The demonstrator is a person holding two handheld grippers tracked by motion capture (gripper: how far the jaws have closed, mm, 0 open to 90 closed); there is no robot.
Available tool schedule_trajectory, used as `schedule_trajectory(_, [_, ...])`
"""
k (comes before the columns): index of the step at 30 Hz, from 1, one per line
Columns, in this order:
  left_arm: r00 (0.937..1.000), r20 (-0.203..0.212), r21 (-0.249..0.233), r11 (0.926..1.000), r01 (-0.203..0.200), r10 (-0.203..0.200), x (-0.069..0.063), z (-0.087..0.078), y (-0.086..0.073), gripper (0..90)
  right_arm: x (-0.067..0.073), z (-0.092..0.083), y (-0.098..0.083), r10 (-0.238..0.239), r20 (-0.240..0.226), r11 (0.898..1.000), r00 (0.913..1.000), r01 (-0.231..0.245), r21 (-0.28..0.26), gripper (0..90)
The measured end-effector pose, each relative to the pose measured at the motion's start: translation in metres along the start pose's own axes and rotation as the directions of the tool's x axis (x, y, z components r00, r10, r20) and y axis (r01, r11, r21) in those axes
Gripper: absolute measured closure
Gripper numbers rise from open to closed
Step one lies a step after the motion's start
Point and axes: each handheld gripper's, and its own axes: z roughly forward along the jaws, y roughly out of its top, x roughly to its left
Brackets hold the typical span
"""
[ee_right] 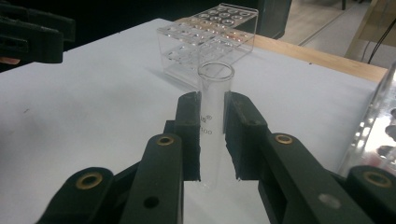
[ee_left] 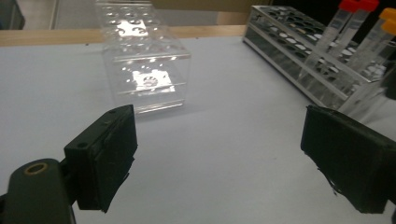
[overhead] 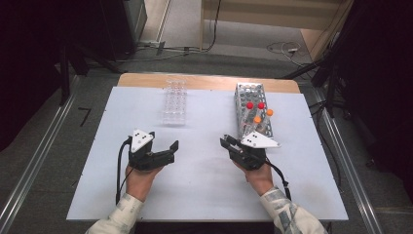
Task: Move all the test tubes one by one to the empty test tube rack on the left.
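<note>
Right gripper [ee_right: 212, 140]: its two black jaws are clamped on a clear glass tube [ee_right: 214, 116], which stands upright between the pads with its open mouth up; in the high view this gripper [overhead: 233, 145] sits at about 5 o'clock on the table, just at the near end of the grey rack.
Glass tube: uncapped, held clear of both racks, faint print on its wall too small to read.
Left gripper [ee_left: 219, 158]: jaws wide apart, nothing between the pads, only bare table behind them; in the high view it [overhead: 163, 141] lies at about 7 o'clock.
Clear rack [overhead: 175, 101]: see-through plastic with rows of round holes, at roughly 12 o'clock on the table, well apart from both grippers.
Grey rack [overhead: 253, 112]: at about 2 o'clock, holding leaning tubes with red caps [overhead: 255, 105] and orange caps [overhead: 263, 116].
Table [overhead: 204, 180]: white top with a wooden edge showing at the far side.
Hands: each holds its gripper from the near edge, patterned sleeves [overhead: 287, 209] at the bottom.
</note>
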Motion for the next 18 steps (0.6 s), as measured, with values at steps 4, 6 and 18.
schedule_trajectory(4, [0.9988,0.048,0.010,0.9999,0.006,-0.007,-0.008,0.007,0.005,12.9,0.005,0.009,0.001,-0.008,-0.009,1.000,0.9999,0.008,0.008,73.3])
schedule_trajectory(6, [0.9975,0.067,0.013,0.9997,0.023,-0.024,-0.008,0.009,0.006,14.3,0.009,0.016,0.002,-0.018,-0.015,1.000,0.9997,0.018,0.015,73.2])
schedule_trajectory(18, [0.9781,0.207,-0.012,0.9996,-0.024,0.026,-0.032,0.020,0.023,38.0,0.033,0.043,0.008,-0.065,-0.058,0.997,0.9962,0.067,0.029,73.2])
